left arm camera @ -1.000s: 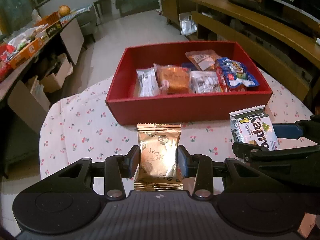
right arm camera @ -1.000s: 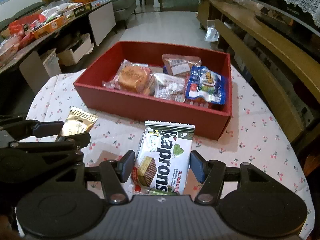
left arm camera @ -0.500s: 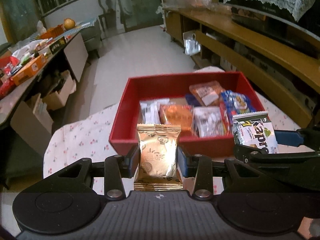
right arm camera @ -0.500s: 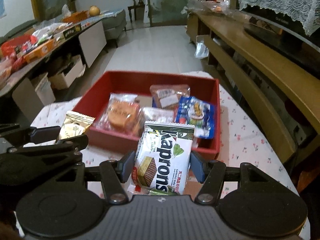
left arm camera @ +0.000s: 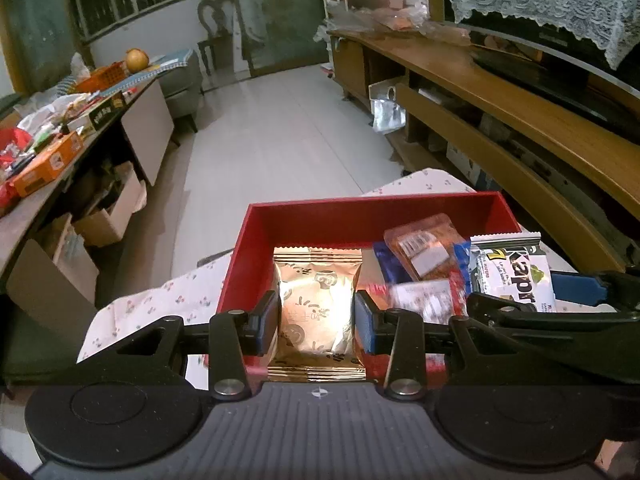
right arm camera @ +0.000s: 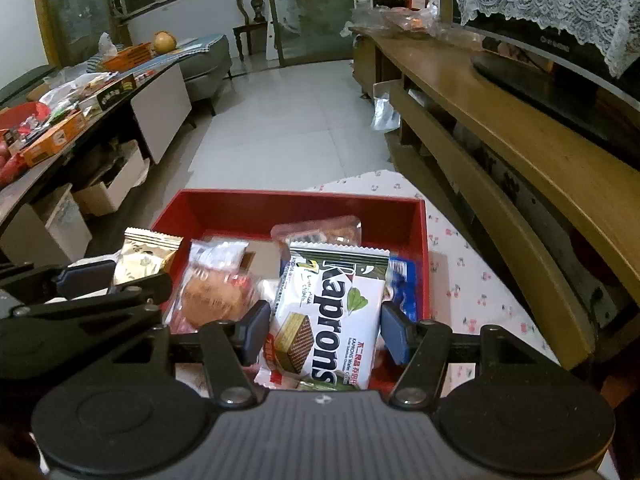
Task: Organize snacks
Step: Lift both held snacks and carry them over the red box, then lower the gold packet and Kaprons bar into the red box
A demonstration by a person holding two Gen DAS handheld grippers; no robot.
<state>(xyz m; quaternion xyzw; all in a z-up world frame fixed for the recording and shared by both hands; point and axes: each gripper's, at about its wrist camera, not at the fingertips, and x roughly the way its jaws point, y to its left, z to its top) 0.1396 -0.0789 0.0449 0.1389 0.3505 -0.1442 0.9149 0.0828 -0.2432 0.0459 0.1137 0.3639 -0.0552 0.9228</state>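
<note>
A: Start with the left gripper (left arm camera: 316, 316). What are its jaws doing?

B: They pinch a gold foil packet (left arm camera: 317, 312) from both sides, the blue pads pressed into its edges. The packet stands upright between them, its crimped top toward the box.

A: And the right gripper (right arm camera: 324, 326)?

B: Clamped on a white Kaprons wafer pack (right arm camera: 328, 312), one pad at each long edge. Its jaws stand wider than the left's, since the pack is broader. The printed name runs lengthwise up the wrapper.

A: Where are both packets relative to the box?

B: Both are held up in the air over the near part of the red box (right arm camera: 422, 248). In the left view the gold packet hangs above the box's left end; in the right view the wafer pack covers its middle and right. The two grippers sit side by side, each showing at the edge of the other's view.

A: What lies in the box?

B: An orange cake in clear wrap (right arm camera: 212, 296), a clear-wrapped snack with a white label (left arm camera: 424, 248) near the back wall, and a blue packet (right arm camera: 402, 284) at the right, partly hidden by the wafer pack.

A: And under the box?

B: A tablecloth with small cherries (right arm camera: 472, 280). Beyond it are pale floor tiles, a cluttered side table (left arm camera: 60, 152) on the left and a long wooden cabinet (right arm camera: 500, 128) on the right.
</note>
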